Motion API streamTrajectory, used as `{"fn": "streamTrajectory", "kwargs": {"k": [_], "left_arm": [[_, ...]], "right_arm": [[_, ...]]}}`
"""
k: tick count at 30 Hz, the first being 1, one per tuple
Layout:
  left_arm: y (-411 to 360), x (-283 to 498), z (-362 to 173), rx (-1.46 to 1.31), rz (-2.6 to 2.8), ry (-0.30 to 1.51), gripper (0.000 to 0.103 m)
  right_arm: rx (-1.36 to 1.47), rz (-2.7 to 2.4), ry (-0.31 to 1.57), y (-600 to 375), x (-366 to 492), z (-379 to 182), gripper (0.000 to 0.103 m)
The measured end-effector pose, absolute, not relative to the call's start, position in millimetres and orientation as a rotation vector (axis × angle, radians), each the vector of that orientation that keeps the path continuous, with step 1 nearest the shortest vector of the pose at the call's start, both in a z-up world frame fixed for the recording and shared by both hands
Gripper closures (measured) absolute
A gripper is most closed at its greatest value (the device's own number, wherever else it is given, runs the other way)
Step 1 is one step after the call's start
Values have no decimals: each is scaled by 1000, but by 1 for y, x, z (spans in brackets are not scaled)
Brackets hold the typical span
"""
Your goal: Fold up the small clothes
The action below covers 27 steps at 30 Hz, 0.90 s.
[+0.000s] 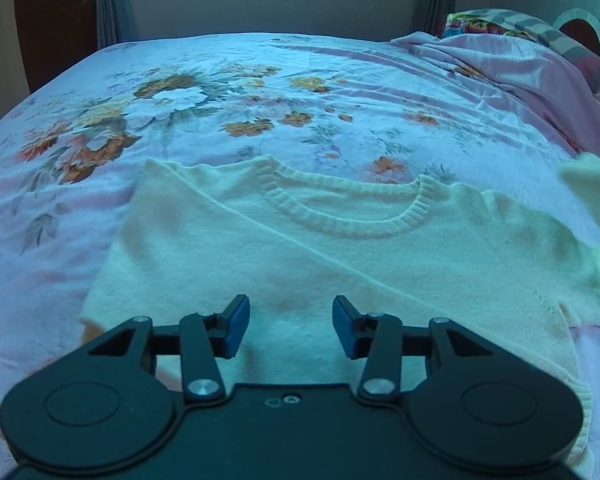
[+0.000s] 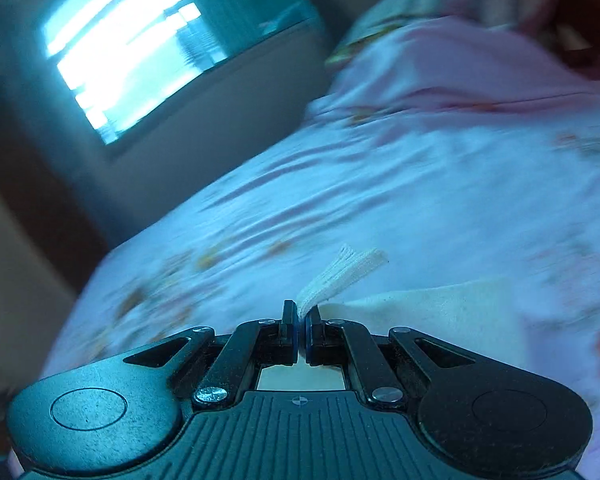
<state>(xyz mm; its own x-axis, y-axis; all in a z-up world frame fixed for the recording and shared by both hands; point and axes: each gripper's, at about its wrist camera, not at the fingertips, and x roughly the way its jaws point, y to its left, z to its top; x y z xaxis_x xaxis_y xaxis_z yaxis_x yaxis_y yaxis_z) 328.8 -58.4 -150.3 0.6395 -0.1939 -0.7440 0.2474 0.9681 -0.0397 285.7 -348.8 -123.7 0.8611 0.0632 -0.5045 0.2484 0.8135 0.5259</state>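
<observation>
A cream knitted sweater (image 1: 340,248) lies flat on the flowered bedsheet (image 1: 220,92), neckline away from me, its left sleeve folded across the chest. My left gripper (image 1: 290,326) hovers open above the sweater's lower middle, nothing between its blue pads. My right gripper (image 2: 301,322) is shut on the ribbed cuff (image 2: 342,270) of the sweater's right sleeve (image 2: 440,316), which trails under it. In the left wrist view that lifted sleeve (image 1: 584,178) shows blurred at the right edge. The right wrist view is smeared by motion.
A crumpled pink cover (image 1: 520,68) and patterned pillows (image 1: 484,22) pile up at the bed's far right. A wall with curtains (image 1: 112,4) stands behind the bed. A bright window (image 2: 116,52) shows in the right wrist view.
</observation>
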Motion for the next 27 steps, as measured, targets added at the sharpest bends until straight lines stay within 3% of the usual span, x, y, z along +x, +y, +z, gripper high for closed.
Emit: {"fn": "streamTrajectory", "kwargs": {"k": [8, 11, 13, 14, 15, 16, 17, 18, 24, 25, 27], "left_arm": [[2, 329, -147, -40, -225, 872, 58], [12, 328, -147, -110, -275, 890, 52], [11, 328, -145, -161, -319, 899, 46], [10, 328, -144, -192, -346, 904, 40], [8, 327, -144, -223, -369, 913, 38], [7, 327, -144, -252, -392, 925, 36], [6, 325, -145, -278, -415, 941, 36], [5, 324, -147, -297, -431, 960, 36], [-1, 321, -161, -319, -439, 1014, 37], [-3, 321, -163, -312, -440, 1020, 41], [-9, 322, -167, -302, -443, 1034, 59]], "right_arm": [[515, 218, 897, -210, 308, -205, 100], [500, 218, 889, -210, 298, -208, 96], [466, 215, 857, -214, 293, -197, 89], [441, 211, 837, -217, 289, -190, 76], [411, 201, 813, -216, 283, -182, 56], [388, 190, 799, -218, 282, -178, 45], [371, 185, 787, -222, 278, -174, 38], [369, 186, 772, -226, 272, -170, 38], [454, 96, 747, -262, 244, -170, 38], [459, 86, 747, -265, 241, -173, 38], [464, 64, 746, -271, 233, -174, 38]]}}
